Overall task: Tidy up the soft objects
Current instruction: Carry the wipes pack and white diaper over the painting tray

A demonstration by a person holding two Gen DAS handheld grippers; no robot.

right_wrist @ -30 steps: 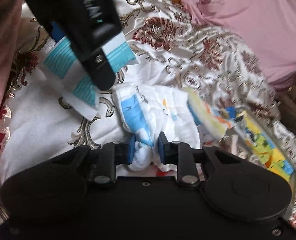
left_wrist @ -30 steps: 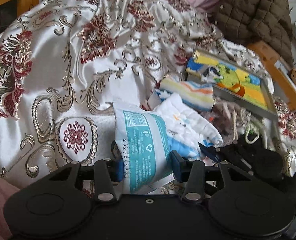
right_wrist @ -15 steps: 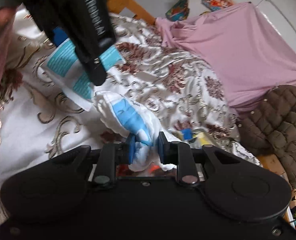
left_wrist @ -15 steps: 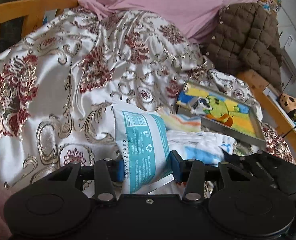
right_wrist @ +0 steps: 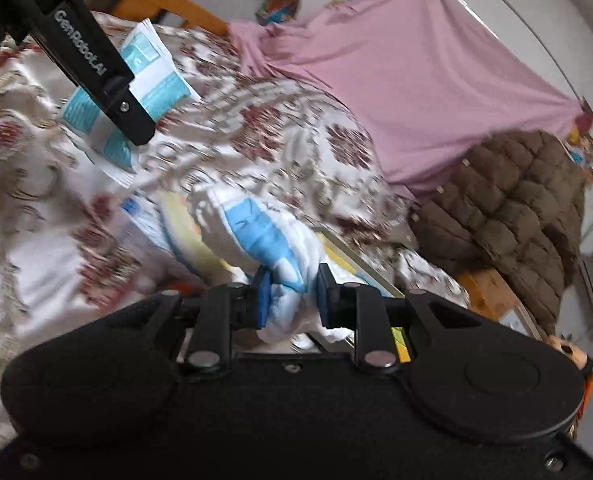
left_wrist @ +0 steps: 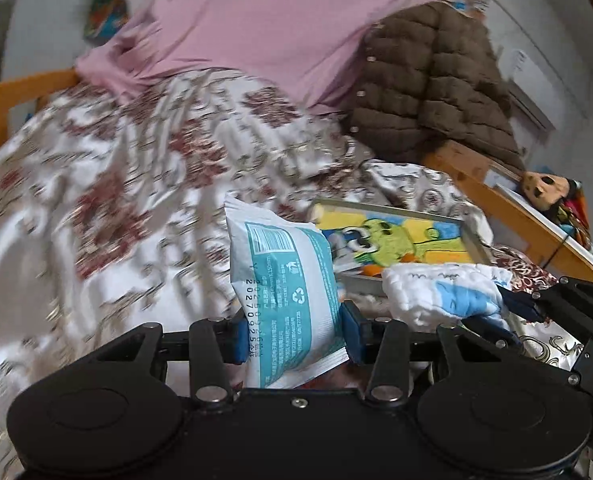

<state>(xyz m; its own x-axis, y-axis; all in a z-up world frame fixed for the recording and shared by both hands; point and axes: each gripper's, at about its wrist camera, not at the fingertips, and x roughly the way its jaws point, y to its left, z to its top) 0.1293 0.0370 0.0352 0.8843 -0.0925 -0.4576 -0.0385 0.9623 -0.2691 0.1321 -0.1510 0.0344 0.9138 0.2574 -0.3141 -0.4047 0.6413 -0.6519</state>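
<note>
Clamped in the left gripper (left_wrist: 292, 336): a white-and-teal tissue pack (left_wrist: 284, 288), pinched at its lower half between the blue fingers (left_wrist: 238, 338) and standing nearly upright above the bed. Printed down its face, a recycling symbol and a blurred row of digits reading roughly "2027", plus a barcode-like panel near the top; smaller lines too smeared to read. Seen again from the right wrist camera as the tissue pack (right_wrist: 152, 80) behind a black bar stamped "GenRobot.AI" in white letters.

Clamped in the right gripper (right_wrist: 290, 294): a bunched white cloth (right_wrist: 256, 236) with a light blue patch and faint dark scribbles, squeezed between the fingers (right_wrist: 262, 296) and held up off the bed. Same cloth (left_wrist: 444, 292) visible at the right of the left wrist view, just beside the pack, apart from it.

Spread beneath both: a shiny white bedspread (left_wrist: 96, 200) with red and gold floral pattern, heavily motion-blurred. Lay on it, behind the pack, a framed cartoon picture (left_wrist: 400, 240) in yellow, green and blue. Draped farther back, a pink sheet (left_wrist: 276, 28); slumped at its right, a brown quilted jacket (left_wrist: 436, 88). Ran along the right side, an orange wooden bed rail (left_wrist: 496, 196), with a doll's face (left_wrist: 540, 188) just beyond it.
</note>
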